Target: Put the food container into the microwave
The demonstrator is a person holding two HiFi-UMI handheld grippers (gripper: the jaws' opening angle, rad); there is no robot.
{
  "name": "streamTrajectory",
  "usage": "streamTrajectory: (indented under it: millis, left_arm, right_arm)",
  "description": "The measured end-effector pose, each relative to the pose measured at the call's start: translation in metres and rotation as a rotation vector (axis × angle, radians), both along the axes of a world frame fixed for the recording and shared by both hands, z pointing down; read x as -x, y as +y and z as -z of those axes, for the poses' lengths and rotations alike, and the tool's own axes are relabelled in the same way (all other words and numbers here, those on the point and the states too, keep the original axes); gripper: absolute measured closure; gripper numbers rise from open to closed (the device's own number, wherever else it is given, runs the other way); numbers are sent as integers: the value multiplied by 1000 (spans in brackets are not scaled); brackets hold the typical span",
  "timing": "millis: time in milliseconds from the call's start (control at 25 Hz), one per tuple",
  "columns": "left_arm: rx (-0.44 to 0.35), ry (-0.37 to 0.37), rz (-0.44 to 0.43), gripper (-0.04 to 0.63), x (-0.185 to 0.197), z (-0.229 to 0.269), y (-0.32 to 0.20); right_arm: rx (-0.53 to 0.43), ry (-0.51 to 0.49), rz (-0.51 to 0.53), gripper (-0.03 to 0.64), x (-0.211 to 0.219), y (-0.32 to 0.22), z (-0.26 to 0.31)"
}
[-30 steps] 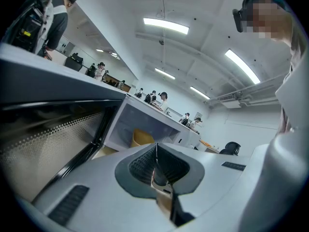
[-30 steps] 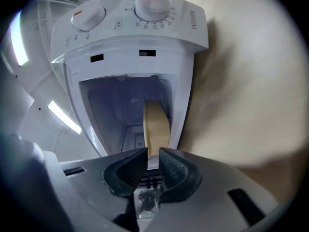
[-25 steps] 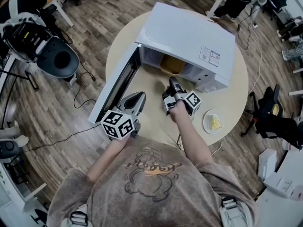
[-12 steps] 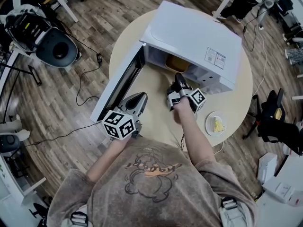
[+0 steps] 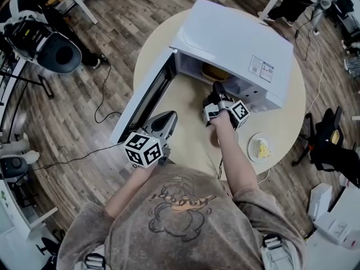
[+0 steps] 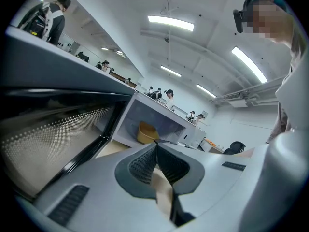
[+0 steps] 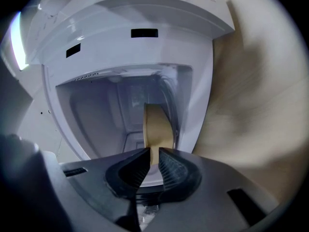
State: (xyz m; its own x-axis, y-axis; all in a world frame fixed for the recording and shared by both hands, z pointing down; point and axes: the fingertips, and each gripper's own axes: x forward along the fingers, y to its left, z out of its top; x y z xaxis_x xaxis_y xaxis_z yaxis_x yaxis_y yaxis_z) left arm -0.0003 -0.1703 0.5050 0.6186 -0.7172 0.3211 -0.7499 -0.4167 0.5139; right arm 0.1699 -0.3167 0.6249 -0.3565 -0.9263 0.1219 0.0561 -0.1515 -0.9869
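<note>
The food container (image 5: 212,72) sits inside the open microwave (image 5: 236,38), toward the right of the cavity and just past its front edge. It is a tan bowl-like tub. The microwave stands on the far half of the round tabletop (image 5: 194,134), and its door (image 5: 143,97) is swung wide to the left.

The right tool (image 5: 216,90) reaches to the mouth of the cavity. In the right gripper view its jaws have just been closing, and the right tool (image 7: 153,152) now pinches the near wall of the food container (image 7: 157,124), with the thin tan rim caught between the two ribbed pads.

The left tool (image 5: 167,117) hovers over the tabletop nearer the person, beside the lower edge of the door and well apart from the container. In the left gripper view the left tool (image 6: 156,146) has its tips pressed together with nothing between them, and the container (image 6: 146,132) shows beyond in the cavity.

A small plate (image 5: 260,148) with yellow food lies on the tabletop at the near right.
</note>
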Motion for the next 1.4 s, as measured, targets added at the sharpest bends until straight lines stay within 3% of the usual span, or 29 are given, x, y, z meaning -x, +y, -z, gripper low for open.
streamTrajectory:
  millis: [480, 1040, 1400]
  left_arm:
    - [6, 10, -24, 561, -8, -1, -2]
    - [-29, 51, -159, 561, -47, 11, -4]
    - [-56, 95, -254, 561, -76, 23, -7]
  right_arm:
    - [-33, 20, 42, 577, 1, 11, 12]
    - [-146, 20, 44, 577, -15, 67, 74]
    - [-197, 69, -8, 577, -45, 116, 114]
